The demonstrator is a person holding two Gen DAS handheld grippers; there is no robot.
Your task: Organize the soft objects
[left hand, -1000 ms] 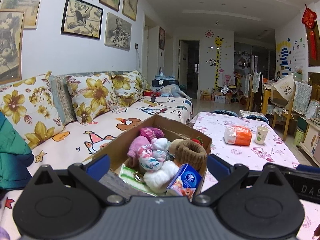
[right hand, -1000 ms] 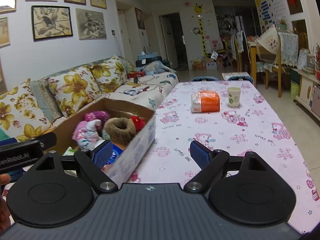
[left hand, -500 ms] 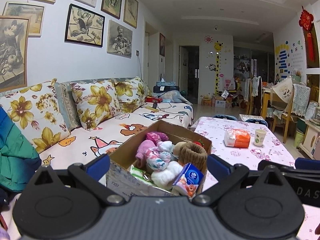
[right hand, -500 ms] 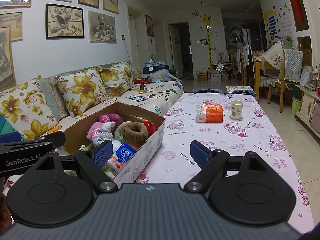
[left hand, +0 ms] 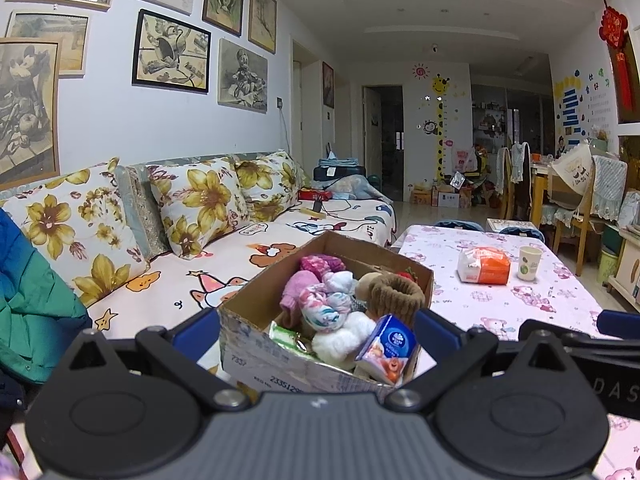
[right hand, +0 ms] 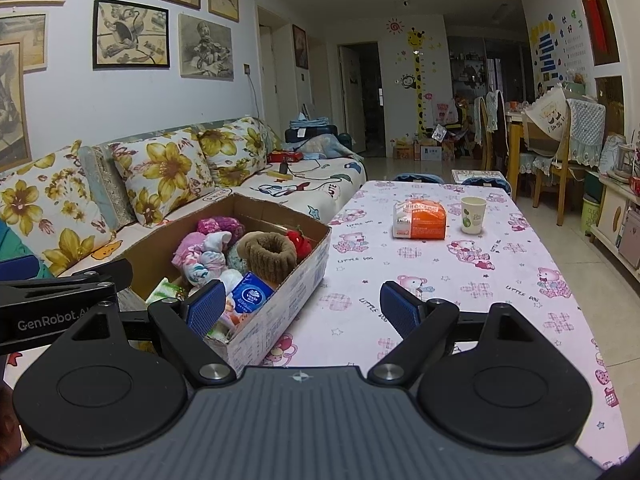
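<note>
On the left is a long sofa (right hand: 312, 184) with a cartoon cover and yellow flower cushions (right hand: 160, 172), under framed drawings (right hand: 130, 34) on the white wall. A green and blue jacket (left hand: 28, 304) lies at the sofa's near end.

Next comes the open brown cardboard box (right hand: 280, 300). It sits on the left edge of the counter (right hand: 500, 280), which has a pink cloth with little bears. The box is long, and its long side runs from the near left away to the far right, along the sofa. It is full of soft things: a pink and white bundle of socks (left hand: 324, 304), a fuzzy brown ring (right hand: 268, 254), a white fluffy ball (left hand: 340, 336) and a blue tissue pack (right hand: 250, 298).

The left gripper (left hand: 316, 326) is spread wide, with the near end of the box between its fingers. The right gripper (right hand: 302, 308) is spread wide too, over the counter just beside the box, holding nothing.

Farther right stand an orange and white pack (right hand: 420, 220) and a paper cup (right hand: 473, 214), then wooden chairs (right hand: 560, 152).
</note>
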